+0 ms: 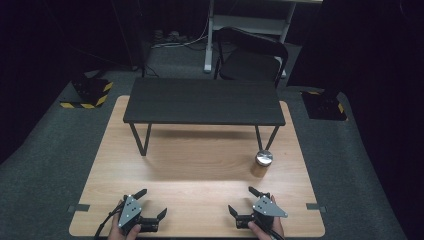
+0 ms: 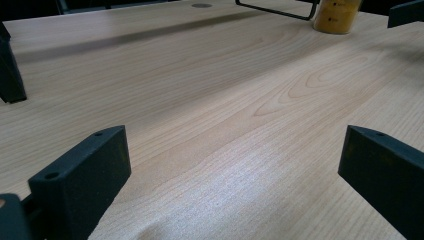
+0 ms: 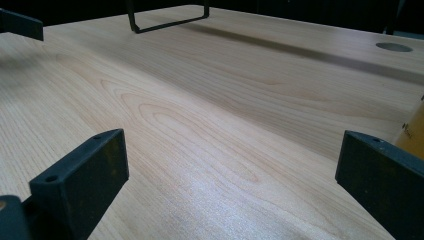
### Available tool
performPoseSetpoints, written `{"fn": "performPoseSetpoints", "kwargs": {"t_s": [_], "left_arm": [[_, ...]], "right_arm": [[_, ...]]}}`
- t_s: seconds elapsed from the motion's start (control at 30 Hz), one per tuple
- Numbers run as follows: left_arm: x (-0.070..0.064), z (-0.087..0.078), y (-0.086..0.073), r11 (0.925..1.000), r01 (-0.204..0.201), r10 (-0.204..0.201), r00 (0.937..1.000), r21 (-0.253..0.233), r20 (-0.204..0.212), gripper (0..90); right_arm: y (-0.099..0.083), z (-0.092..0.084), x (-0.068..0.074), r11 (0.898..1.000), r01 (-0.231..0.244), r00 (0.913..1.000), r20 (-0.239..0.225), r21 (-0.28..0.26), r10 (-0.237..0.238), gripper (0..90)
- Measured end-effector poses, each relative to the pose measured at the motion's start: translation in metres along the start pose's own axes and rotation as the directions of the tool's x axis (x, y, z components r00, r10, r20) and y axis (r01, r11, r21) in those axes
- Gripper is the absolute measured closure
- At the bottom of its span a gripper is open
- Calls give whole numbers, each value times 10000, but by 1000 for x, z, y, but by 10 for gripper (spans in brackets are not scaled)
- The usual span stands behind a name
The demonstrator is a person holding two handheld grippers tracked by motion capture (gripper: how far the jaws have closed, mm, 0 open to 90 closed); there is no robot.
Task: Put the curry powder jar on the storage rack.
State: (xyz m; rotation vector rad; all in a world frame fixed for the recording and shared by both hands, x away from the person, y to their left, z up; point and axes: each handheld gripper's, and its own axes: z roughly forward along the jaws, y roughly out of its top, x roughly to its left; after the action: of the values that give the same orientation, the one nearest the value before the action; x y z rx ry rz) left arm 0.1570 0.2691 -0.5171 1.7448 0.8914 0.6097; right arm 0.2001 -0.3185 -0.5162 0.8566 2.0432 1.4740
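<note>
My left gripper (image 1: 152,203) rests near the front edge of the wooden table (image 1: 200,165), at the left, open. The right gripper (image 1: 241,200) sits at the front right, also open. Both are held by a person's hands at the bottom edge. In the left gripper view the gripper (image 2: 235,165) has its black jaws wide apart over bare wood. The right gripper view shows that gripper (image 3: 232,175) just as wide, with nothing between the jaws. A jar (image 1: 263,160) with a silver lid and amber contents stands beyond the right gripper. The jar (image 2: 337,15) is far off in the left gripper view, and the jar (image 3: 415,130) touches the right edge of the right gripper view.
A low black bench (image 1: 204,100) on thin metal legs stands across the back half of the table. One bench leg (image 3: 167,20) is ahead in the right gripper view. A black chair (image 1: 250,57) stands behind the table. Dark carpet surrounds it.
</note>
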Motion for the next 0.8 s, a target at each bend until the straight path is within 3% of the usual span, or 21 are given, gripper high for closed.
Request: {"fn": "performPoseSetpoints", "kwargs": {"t_s": [0.5, 0.8], "left_arm": [[0, 0, 1, 10000, -22, 22, 10000, 53, -10, 5], [1, 1, 2, 9999, 42, -42, 10000, 115, 4, 5]], "right_arm": [[0, 1, -1, 10000, 76, 10000, -44, -36, -76, 1], [-1, -6, -3, 9985, -82, 10000, 15, -550, 83, 1]]}}
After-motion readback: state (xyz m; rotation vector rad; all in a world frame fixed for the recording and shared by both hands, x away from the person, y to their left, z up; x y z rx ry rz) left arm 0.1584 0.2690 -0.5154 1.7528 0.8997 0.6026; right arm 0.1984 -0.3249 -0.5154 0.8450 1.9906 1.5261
